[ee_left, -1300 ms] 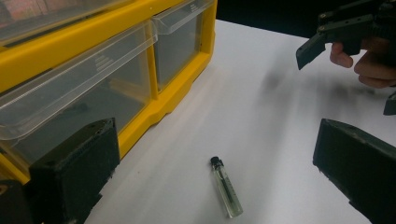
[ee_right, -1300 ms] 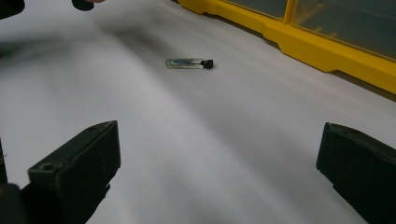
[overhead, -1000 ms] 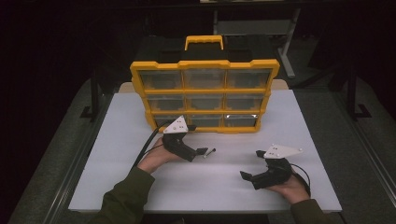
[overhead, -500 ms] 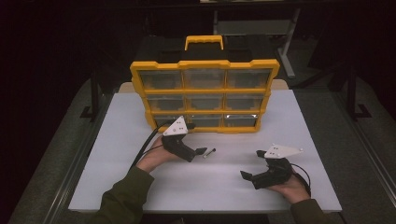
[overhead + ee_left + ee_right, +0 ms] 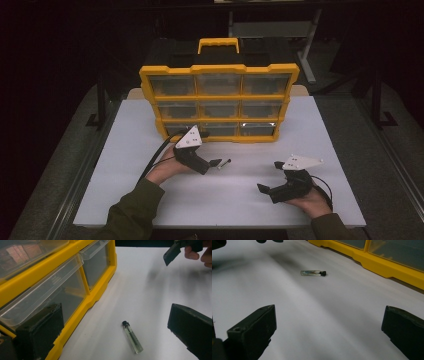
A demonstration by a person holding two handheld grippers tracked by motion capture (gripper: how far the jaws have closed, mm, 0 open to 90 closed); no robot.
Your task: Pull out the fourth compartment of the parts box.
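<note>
- Two claws are over the white table [image 5: 150, 150], one in each of the person's hands, and neither holds anything.
- Left claw [image 5: 216, 163]: in the high view it sits low over the table just in front of the yellow organizer [image 5: 219, 100], its tips pointing toward the middle of the table. Its own view shows the jaws standing wide apart, one near the organizer's lower drawers and the other out over bare table.
- Small glass vial [image 5: 132, 337]: it lies flat on the table between those open jaws, touching neither. It is clear with a black cap, and the cap end points away from the left claw's camera. In the high view the vial [image 5: 224, 163] shows as a thin sliver just beyond the left claw's tips, a little in front of the organizer's bottom edge.
- Right claw [image 5: 270, 177]: held near the front right part of the table, well apart from the vial, with its tips turned toward the left. Its own view shows both jaws spread wide, with bare table between them and the vial [image 5: 313, 273] lying farther off, cap toward the organizer.
- Organizer: it stands upright at the back of the table, handle on top, with three rows of clear drawers [image 5: 50, 287] in a yellow frame. What the drawers hold cannot be made out.
</note>
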